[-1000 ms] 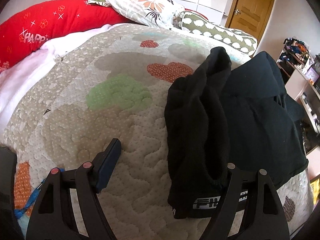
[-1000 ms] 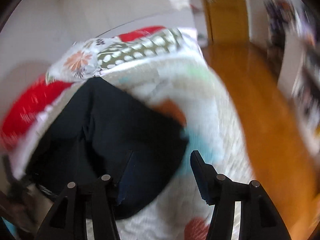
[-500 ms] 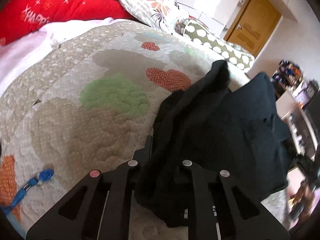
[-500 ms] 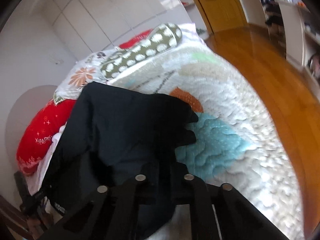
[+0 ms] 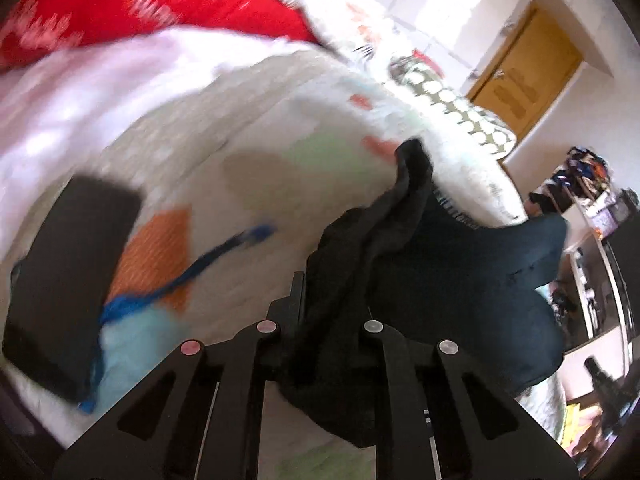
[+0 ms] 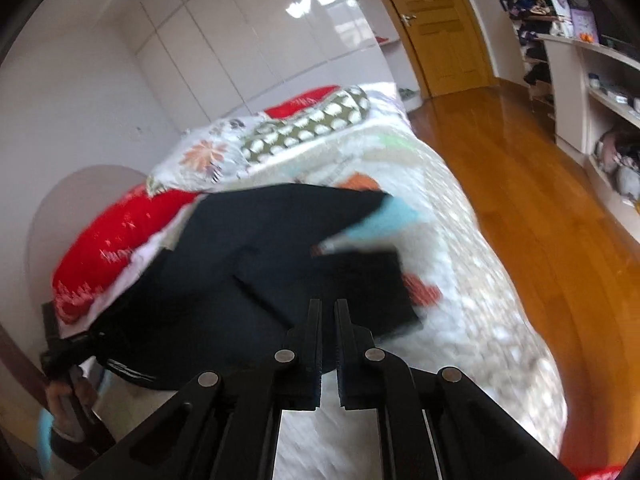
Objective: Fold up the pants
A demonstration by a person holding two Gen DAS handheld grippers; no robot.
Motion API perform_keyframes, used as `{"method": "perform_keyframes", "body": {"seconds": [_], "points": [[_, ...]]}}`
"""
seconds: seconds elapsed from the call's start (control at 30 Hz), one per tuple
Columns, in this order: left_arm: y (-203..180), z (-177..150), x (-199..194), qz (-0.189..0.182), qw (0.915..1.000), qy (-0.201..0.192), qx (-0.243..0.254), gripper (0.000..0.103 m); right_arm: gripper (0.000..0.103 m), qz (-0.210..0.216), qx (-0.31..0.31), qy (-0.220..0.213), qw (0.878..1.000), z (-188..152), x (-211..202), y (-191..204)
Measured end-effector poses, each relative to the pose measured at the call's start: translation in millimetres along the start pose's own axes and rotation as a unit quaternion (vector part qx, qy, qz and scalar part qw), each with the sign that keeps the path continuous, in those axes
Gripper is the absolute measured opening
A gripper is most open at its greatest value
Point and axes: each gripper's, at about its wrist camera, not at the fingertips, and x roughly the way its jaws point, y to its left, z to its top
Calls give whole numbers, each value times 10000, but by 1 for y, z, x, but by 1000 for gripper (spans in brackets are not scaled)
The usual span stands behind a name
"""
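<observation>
The black pants [image 5: 460, 280] lie bunched on the quilted bed [image 5: 248, 168]. My left gripper [image 5: 328, 296] is shut on a thick fold of the pants near the waistband and holds it lifted off the quilt. In the right wrist view the pants [image 6: 248, 264] spread as a dark sheet across the bed [image 6: 472, 280]. My right gripper [image 6: 328, 308] is shut on the near edge of the pants, and the cloth rises from its fingers. The waistband with white lettering [image 6: 128, 372] hangs at the lower left.
A red pillow [image 5: 120, 8], a floral pillow [image 5: 360, 28] and a dotted bolster [image 5: 452, 104] line the head of the bed. A black flat object [image 5: 68, 280] and a blue cord [image 5: 200, 268] lie on the quilt at left. Wooden floor [image 6: 540, 200], shelves [image 6: 600, 92] and a door [image 6: 444, 28] are to the right.
Both grippers closed on the pants over the last second and have lifted them. The left gripper has swung left and up; the pants now hang between the two grippers.
</observation>
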Motion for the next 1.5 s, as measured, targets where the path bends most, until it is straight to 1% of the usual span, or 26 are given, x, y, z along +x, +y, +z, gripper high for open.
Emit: {"method": "perform_keyframes", "body": {"seconds": [0.1,0.23,0.27,0.3,0.37,0.43,0.53,0.57,0.6,0.63,0.73,0.77,0.87,0.9,0.97,1.0,1.03,1.07,1.1,1.23,1.3,1.33,1.37,1.4,1.43,1.5], "points": [[17,-10,8,-86,9992,210,-328,11,5,-264,410,243,9985,-12,7,-29],[10,-12,6,118,9996,98,-246,11,9,17,720,100,9974,-10,8,-37],[9,-12,7,178,9996,68,-219,11,19,-1,698,139,9975,-10,11,-38],[8,-13,8,232,9995,60,-199,11,40,-22,694,212,9974,-8,21,-33],[8,-15,12,289,9994,83,-197,11,55,56,762,397,9963,-7,41,-31],[10,-16,14,276,9993,105,-228,11,56,49,863,595,9945,-5,66,-26],[10,-13,15,245,9993,118,-256,11,51,106,916,304,9953,2,76,-24],[10,-13,15,239,9993,119,-262,11,28,254,967,233,9947,6,76,-24],[11,-13,14,213,9993,118,-278,11,11,432,1053,161,9934,8,74,-25],[9,-13,12,198,9993,107,-290,11,11,498,1053,112,9931,9,70,-23],[12,-12,8,79,9994,78,-319,11,11,319,610,63,9976,6,50,-10],[13,-11,12,90,9993,117,-349,14,11,262,571,101,9980,2,48,-10],[14,-12,13,88,9992,150,-361,15,11,-147,420,651,9969,-10,67,-15],[13,-11,12,114,9994,159,-302,17,11,-106,485,637,9967,-13,67,-18],[10,-11,3,269,9994,132,-143,27,15,-114,629,547,9965,-12,59,-22],[11,-11,-2,358,9993,93,-114,33,22,-223,647,518,9963,-9,54,-22],[12,-12,-8,447,9989,35,-118,43,24,-351,609,451,9965,-6,48,-22],[13,-12,-12,482,9987,-24,-132,48,27,-403,549,409,9968,-3,43,-21],[14,-11,-20,467,9988,-103,-137,48,28,-402,492,391,9972,-2,36,-21],[1,-3,-40,494,9982,-341,71,50,29,-147,371,225,9989,7,24,-10],[-14,4,-46,467,9973,-459,317,60,30,-50,320,114,9994,11,20,-2],[-20,7,-47,412,9971,-497,409,69,31,55,261,31,9996,13,18,3],[-29,13,-46,311,9967,-516,549,74,37,167,207,-19,9996,16,19,10],[-37,18,-45,246,9963,-482,675,75,48,331,135,-40,9994,19,23,22],[-45,23,-41,209,9955,-424,817,76,52,432,79,0,9990,22,28,27],[-65,34,-28,236,9925,-288,1167,76,53,567,-25,214,9982,28,43,38]]}}
